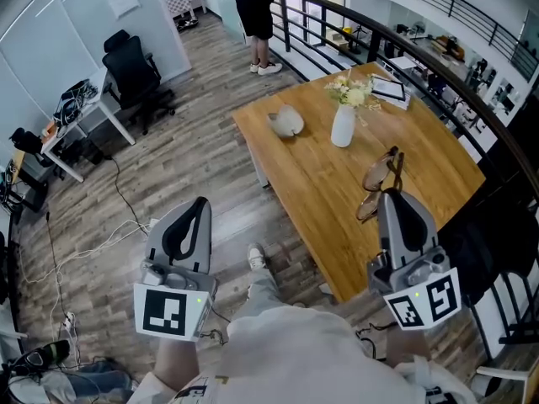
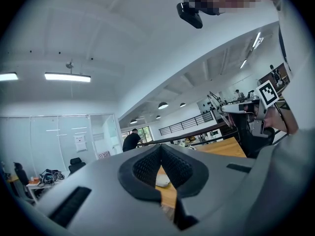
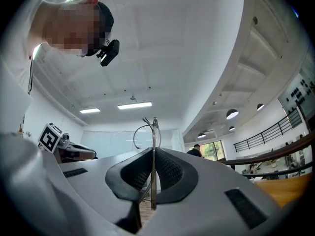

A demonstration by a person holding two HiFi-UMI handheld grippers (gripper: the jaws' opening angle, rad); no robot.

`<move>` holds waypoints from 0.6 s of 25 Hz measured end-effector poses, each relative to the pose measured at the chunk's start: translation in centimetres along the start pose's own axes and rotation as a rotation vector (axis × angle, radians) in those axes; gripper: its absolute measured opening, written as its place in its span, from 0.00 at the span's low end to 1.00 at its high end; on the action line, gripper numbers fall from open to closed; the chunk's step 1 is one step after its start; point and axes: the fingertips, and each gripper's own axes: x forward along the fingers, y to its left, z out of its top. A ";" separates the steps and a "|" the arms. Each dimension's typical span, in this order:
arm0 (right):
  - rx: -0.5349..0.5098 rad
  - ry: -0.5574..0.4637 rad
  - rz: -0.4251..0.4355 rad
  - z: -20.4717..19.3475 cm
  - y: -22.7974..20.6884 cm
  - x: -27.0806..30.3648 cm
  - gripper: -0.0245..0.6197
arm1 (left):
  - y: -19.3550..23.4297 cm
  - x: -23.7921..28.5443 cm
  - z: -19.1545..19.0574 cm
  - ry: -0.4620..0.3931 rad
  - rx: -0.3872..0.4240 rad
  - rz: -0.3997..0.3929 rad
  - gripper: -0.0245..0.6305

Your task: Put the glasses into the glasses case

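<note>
**Right gripper** (image 3: 154,151): the jaws are clamped on the thin metal frame of the glasses (image 3: 153,132), which stand edge-on between the black ribbed pads (image 3: 172,170), one lens rim rising above the tips. In the head view this gripper (image 1: 389,194) sits at the lower right of the frame and holds the glasses (image 1: 383,171) in the air above the near right part of the wooden table (image 1: 320,192).

**Left gripper** (image 2: 160,149): the jaws are closed tip to tip with nothing between them; a narrow gap below the tips shows the table top and the pale glasses case (image 2: 162,182) beyond. In the head view this gripper (image 1: 202,202) is at the lower left, over the plank floor and clear of the table.

**Table:** the glasses case (image 1: 286,122) lies near the far left corner, well apart from the glasses. A white vase (image 1: 343,126) of flowers stands just right of it.

**Upper frame:** a person (image 1: 261,7) stands by the black railing (image 1: 354,23).
</note>
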 end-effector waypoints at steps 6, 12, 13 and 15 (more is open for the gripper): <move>-0.006 0.038 -0.010 -2.4 -1.2 4.0 0.10 | 2.0 4.0 -1.6 0.001 -0.011 -0.017 0.06; -0.001 0.080 -0.016 -5.0 -2.6 9.4 0.10 | 5.1 8.9 -3.8 0.019 -0.035 -0.040 0.06; 0.001 0.086 -0.018 -5.4 -2.8 10.5 0.10 | 5.8 9.8 -4.1 0.020 -0.037 -0.045 0.06; 0.007 0.103 -0.023 -6.3 -3.2 12.8 0.10 | 7.1 11.8 -4.9 0.027 -0.042 -0.060 0.06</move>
